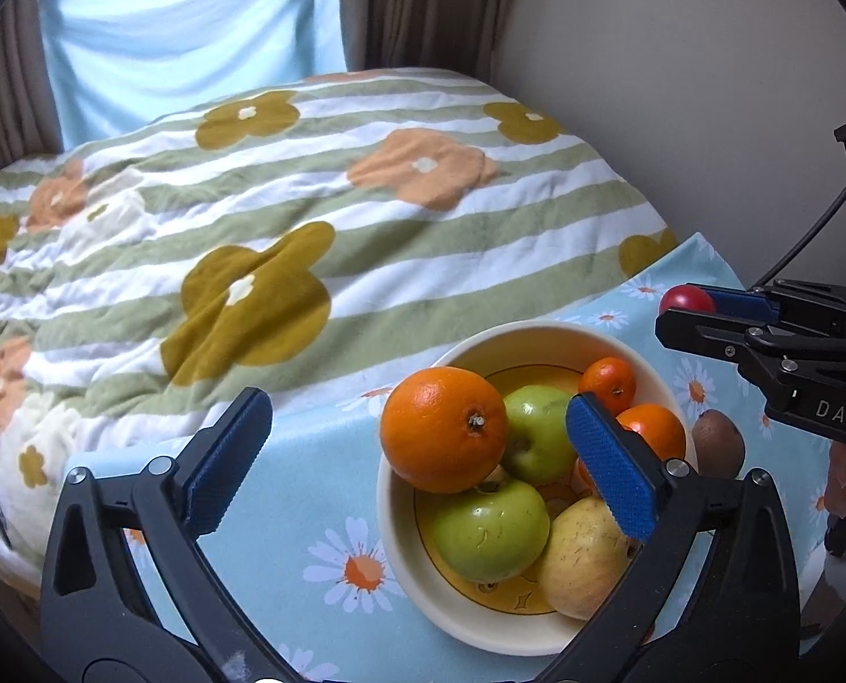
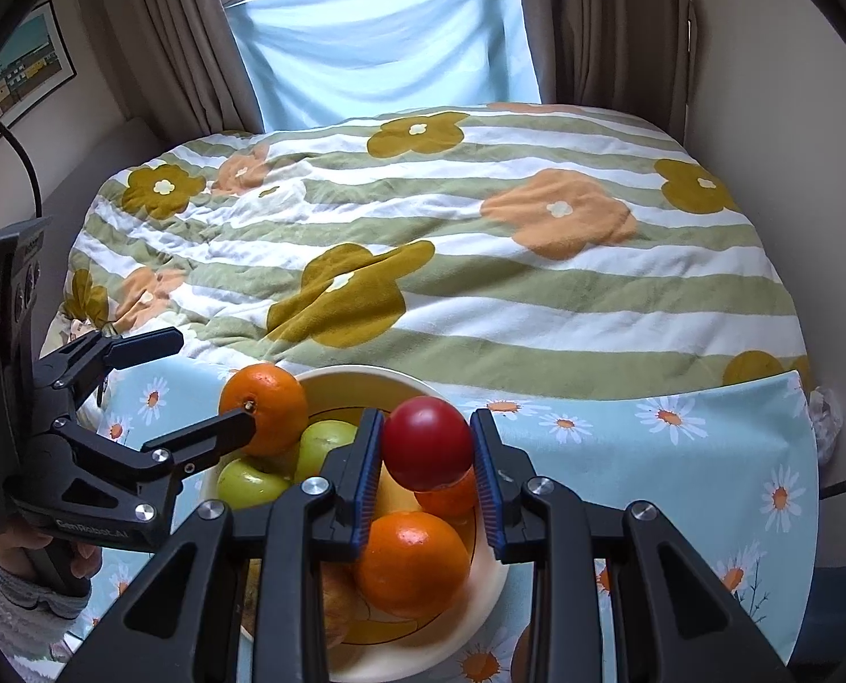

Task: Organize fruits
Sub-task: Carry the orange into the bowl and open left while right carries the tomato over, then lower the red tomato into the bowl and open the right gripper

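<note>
While the round red fruit (image 2: pixel 427 443) sits clamped between the right tongs (image 2: pixel 426 475) above the cream ceramic bowl (image 1: pixel 406 535) (directly over its piled fruit), the left tongs (image 1: pixel 423 469) stand wide apart, empty, beside the large orange (image 1: pixel 443 430).

The bowl (image 1: pixel 406 535) is cream outside with a yellow inside. In it lie an orange (image 1: pixel 443 430), two green apples (image 1: pixel 488 529) and a pale yellow, speckled apple (image 1: pixel 585 563). The red fruit (image 2: pixel 427 443) sits between blue pads (image 2: pixel 366 484). The cloth (image 1: pixel 309 512) is light blue with white, orange-centred daisies. The quilt (image 1: pixel 286 193) has green and white stripes with mustard and peach flowers. The curtain (image 2: pixel 389 51) is pale blue.
</note>
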Tool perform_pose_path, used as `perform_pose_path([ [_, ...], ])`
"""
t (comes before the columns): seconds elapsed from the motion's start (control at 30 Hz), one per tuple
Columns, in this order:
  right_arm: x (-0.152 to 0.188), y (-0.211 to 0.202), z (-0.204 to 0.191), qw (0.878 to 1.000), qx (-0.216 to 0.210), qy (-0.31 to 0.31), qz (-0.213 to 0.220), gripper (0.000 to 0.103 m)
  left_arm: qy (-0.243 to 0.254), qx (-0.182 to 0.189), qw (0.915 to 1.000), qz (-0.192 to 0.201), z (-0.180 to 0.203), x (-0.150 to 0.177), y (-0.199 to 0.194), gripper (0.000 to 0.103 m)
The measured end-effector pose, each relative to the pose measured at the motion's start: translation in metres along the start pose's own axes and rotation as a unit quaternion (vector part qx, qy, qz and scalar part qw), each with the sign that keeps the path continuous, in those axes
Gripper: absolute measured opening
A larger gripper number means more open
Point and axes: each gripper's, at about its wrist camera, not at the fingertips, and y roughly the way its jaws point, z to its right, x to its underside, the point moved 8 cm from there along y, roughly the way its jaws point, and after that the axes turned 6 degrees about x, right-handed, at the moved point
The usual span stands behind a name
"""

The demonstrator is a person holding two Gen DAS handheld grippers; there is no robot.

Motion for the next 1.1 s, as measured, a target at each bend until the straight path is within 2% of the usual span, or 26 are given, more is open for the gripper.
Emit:
perform_pose_path([
  [0.57, -0.012, 0.028, -0.019, 0.999, -0.032, -0.021, -0.034, 0.028, -0.047, -0.035, 0.9983, 0.006, -0.03, 0.034, -0.048, 0.103],
  [0.97, -0.004, 0.06, -0.021, 0.998, -0.025, -0.015, -0.063, 0.029, -0.066, -0.037, 0.997, -0.017, -0.041, 0.069, -0.04, 0.103],
  [1.0, -0.004, 0.06, -0.02, 0.998, -0.024, -0.013, -0.061, 0.031, -0.066, -0.036, 0.997, -0.018, -0.041, 0.071, -0.04, 0.103],
  [1.03, -0.004, 0.06, -0.021, 0.998, -0.022, -0.014, -0.059, 0.045, -0.066, -0.036, 0.997, -0.02, -0.04, 0.073, -0.039, 0.103],
  [1.07, -0.004, 0.059, -0.021, 0.998, -0.019, -0.015, -0.056, 0.069, -0.066, -0.036, 0.997, -0.022, -0.039, 0.074, -0.039, 0.103],
  [1.1, -0.005, 0.057, -0.021, 0.998, -0.019, -0.016, -0.051, 0.081, -0.065, -0.036, 0.997, -0.023, -0.039, 0.075, -0.039, 0.103],
])
